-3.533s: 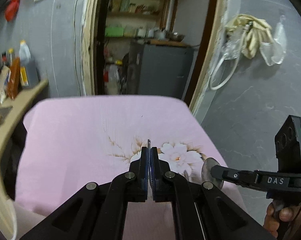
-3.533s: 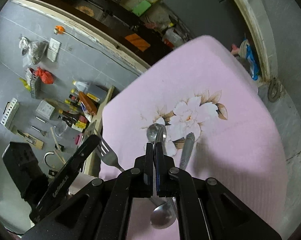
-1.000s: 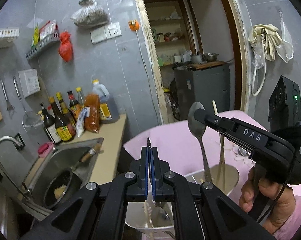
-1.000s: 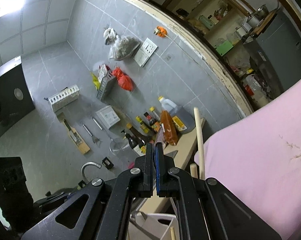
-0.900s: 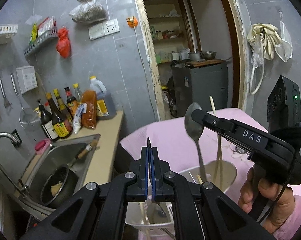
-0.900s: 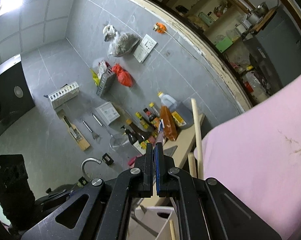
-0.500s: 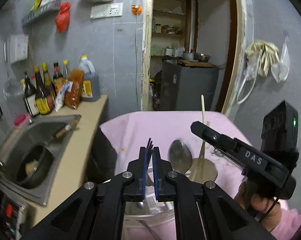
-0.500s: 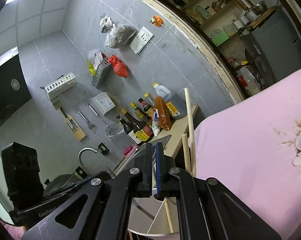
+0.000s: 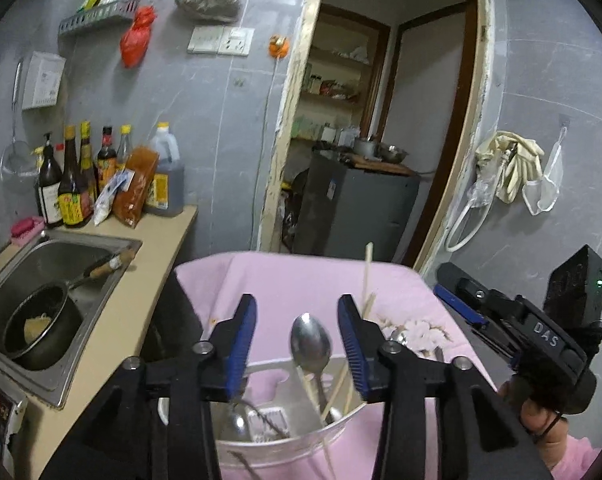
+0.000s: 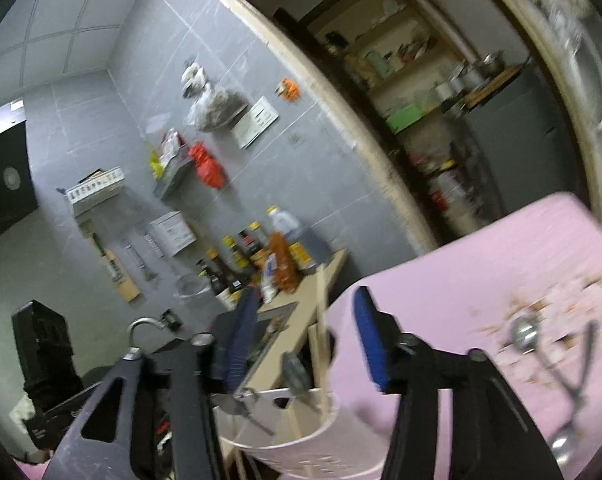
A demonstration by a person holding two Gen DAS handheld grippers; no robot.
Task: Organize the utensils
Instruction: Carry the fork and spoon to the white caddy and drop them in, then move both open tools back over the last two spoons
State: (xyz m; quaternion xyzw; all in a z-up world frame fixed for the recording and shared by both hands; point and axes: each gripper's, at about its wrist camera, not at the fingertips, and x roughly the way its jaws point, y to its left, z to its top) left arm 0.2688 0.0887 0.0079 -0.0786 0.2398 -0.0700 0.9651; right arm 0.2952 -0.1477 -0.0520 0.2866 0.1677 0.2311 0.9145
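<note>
A white utensil holder [image 9: 285, 446] stands on the pink tablecloth [image 9: 301, 280] right below my left gripper [image 9: 297, 344], which is open and empty. A metal spoon [image 9: 311, 344] stands in the holder with chopsticks [image 9: 367, 280] and other utensils. My right gripper [image 10: 301, 340] is open and empty above the same holder [image 10: 301, 436]; it also shows in the left wrist view [image 9: 461, 304]. Two more utensils [image 10: 541, 356] lie on the flower print of the cloth.
A steel sink [image 9: 53, 268] with a black pan [image 9: 37, 328] sits left of the table. Sauce bottles [image 9: 81, 176] stand on the counter by the grey wall. A doorway [image 9: 365, 140] with a dark cabinet lies behind the table.
Both grippers have opened. The spoon left the right gripper and now stands in the holder. The thin utensil left the left gripper. Both grippers dropped closer to the holder.
</note>
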